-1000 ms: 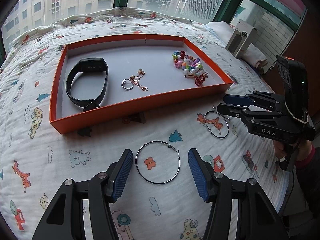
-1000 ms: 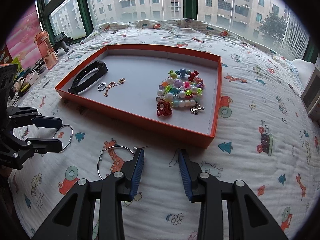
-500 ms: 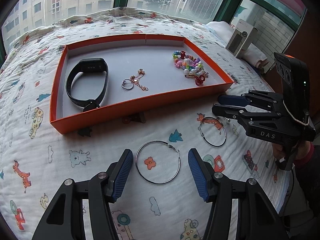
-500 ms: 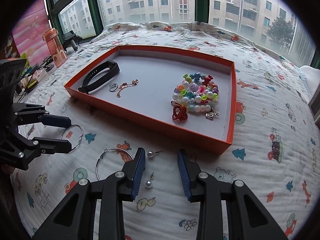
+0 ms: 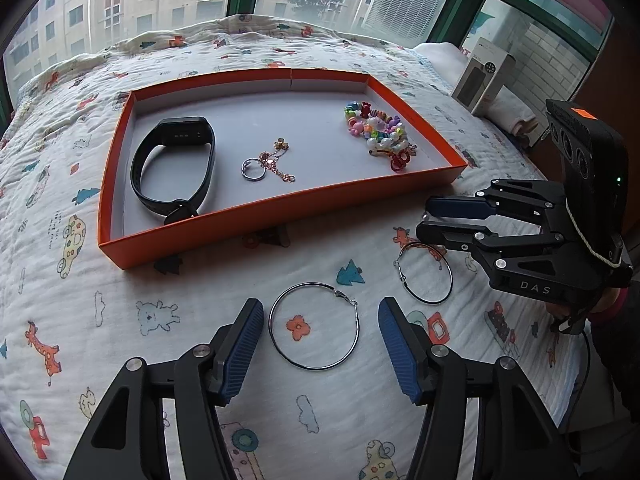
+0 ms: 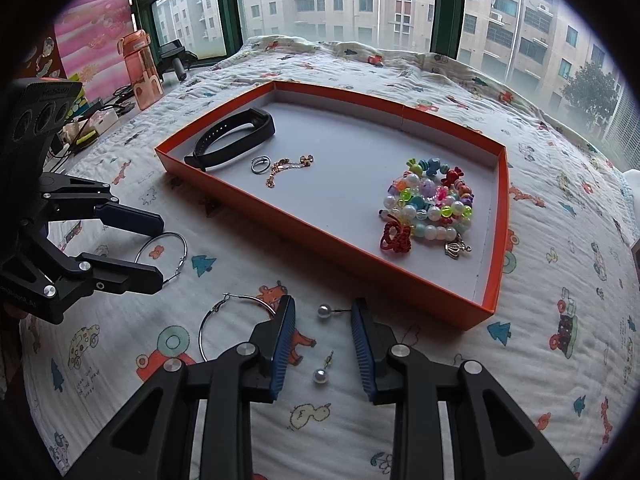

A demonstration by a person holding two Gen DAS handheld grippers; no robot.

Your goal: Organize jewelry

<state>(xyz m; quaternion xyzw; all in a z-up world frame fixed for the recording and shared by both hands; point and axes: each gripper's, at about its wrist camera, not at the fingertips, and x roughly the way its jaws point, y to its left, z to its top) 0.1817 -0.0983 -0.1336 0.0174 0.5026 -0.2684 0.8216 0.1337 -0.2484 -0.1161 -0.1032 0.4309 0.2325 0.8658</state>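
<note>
Quilted bed [image 5: 200, 300] bears orange tray [image 5: 280, 208], hoop earrings [image 5: 314, 326], pearl studs [image 6: 321, 376].

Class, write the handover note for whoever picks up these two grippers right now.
Left gripper: open, hoop earring lying between its fingers, not gripped.
Right gripper: open, jaws just closing, pearl earrings between them, second hoop beside it.
Done: watch band, ring, chain and bead bracelets lie in the orange tray.
Left: both hoops and pearls, on the quilt.
</note>
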